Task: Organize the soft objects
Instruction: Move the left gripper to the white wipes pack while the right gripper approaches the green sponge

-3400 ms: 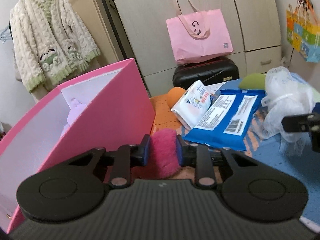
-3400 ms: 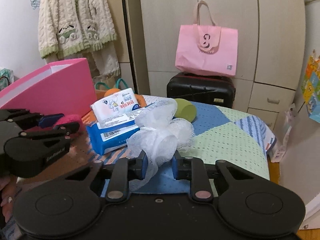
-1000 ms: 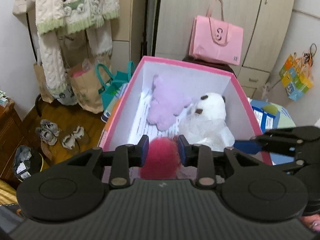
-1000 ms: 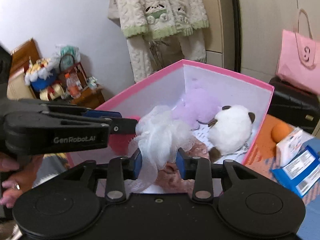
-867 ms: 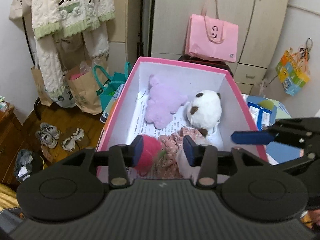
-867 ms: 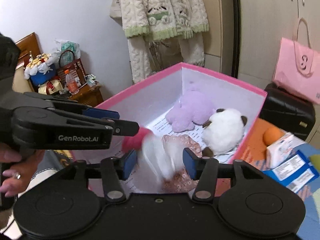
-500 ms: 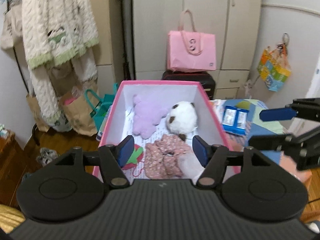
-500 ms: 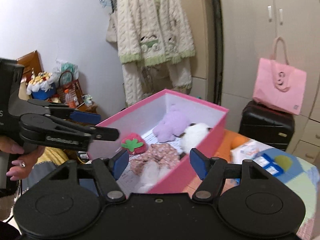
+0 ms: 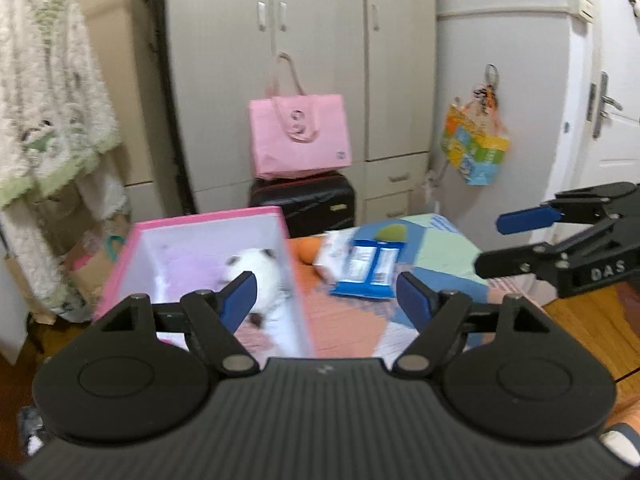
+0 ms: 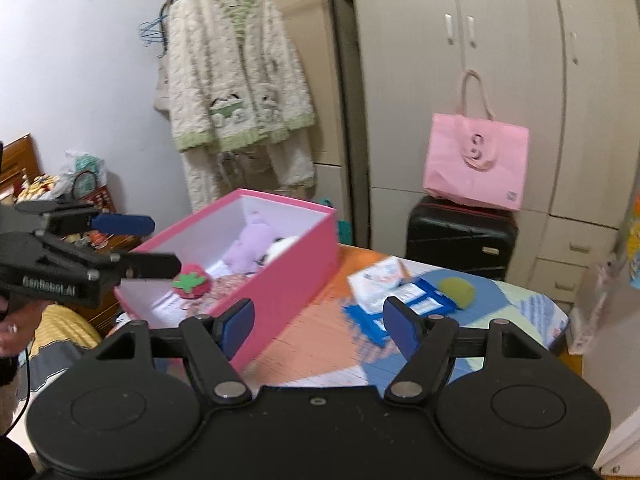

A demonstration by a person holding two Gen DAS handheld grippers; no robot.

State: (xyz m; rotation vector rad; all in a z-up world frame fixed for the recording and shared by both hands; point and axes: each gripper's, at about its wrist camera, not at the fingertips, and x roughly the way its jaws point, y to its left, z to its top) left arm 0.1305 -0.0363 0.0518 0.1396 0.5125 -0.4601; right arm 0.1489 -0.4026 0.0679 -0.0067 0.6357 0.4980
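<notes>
The box [image 10: 280, 276], a pink card carton with white inner walls, stands at the left end of the table [image 10: 320, 344], its long axis running away from the cameras and to the right in the right wrist view. Inside lie a strawberry plush [image 10: 192, 278] at the near end, a lilac plush [image 10: 250, 246] and a white-and-black plush [image 9: 260, 276] toward the far end, with a floral cloth [image 10: 232, 282] between them. All look light and yielding, fuzzy pile on rounded shapes.

What is left outside lies to the right of the box on the patchwork cover: an orange ball [image 9: 308, 252], a white pack [image 10: 378, 276], a flat blue pack [image 9: 370, 268] with a glossy film skin, and a green round piece [image 10: 456, 290] at the far side. These lie ahead of both tools and well apart from the box.

The right tool [image 10: 318, 328] has just been opening its jaws and nothing is between them; it faces the packs almost square on and seems the nearer one for the blue pack or the green piece. The left tool [image 9: 328, 298] has likewise just been opening and is empty, aimed at the box's right wall, so the orange ball beside that wall probably falls to it. The slick packs may slide between the pads; the ball may roll.
</notes>
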